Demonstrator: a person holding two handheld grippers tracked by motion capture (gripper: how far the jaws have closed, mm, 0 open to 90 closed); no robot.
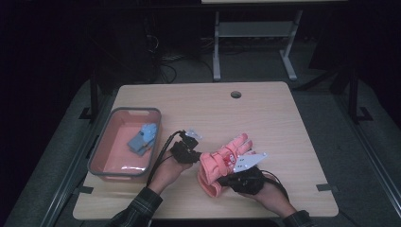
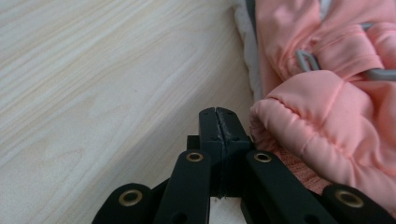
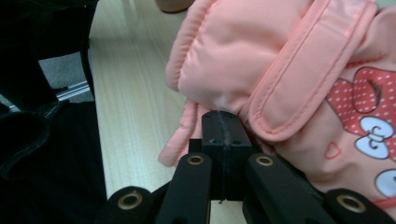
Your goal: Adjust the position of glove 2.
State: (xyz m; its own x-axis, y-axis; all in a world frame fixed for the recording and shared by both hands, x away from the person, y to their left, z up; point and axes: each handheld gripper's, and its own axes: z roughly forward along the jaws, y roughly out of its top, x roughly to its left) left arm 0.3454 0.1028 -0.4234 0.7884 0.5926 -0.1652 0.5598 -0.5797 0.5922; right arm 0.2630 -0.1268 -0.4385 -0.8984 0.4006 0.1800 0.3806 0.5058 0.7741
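Both forearms enter low. Right hand-held gripper (image 1: 239, 176), jaws together, looks pinched on the cuff of the pink glove (image 1: 222, 163) just ahead; whether fabric is truly caught is hidden. Left hand-held gripper (image 1: 185, 152), jaws together on nothing, sits just beside the glove. Beyond it, the bin (image 1: 106, 176) holds a blue glove (image 1: 143, 138). Next, probably lifting the pink glove binward.

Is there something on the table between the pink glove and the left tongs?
Nothing visible. In the left gripper view the shut left tongs sit right beside the pink glove, with bare table on the other side. The high view shows no object between them.
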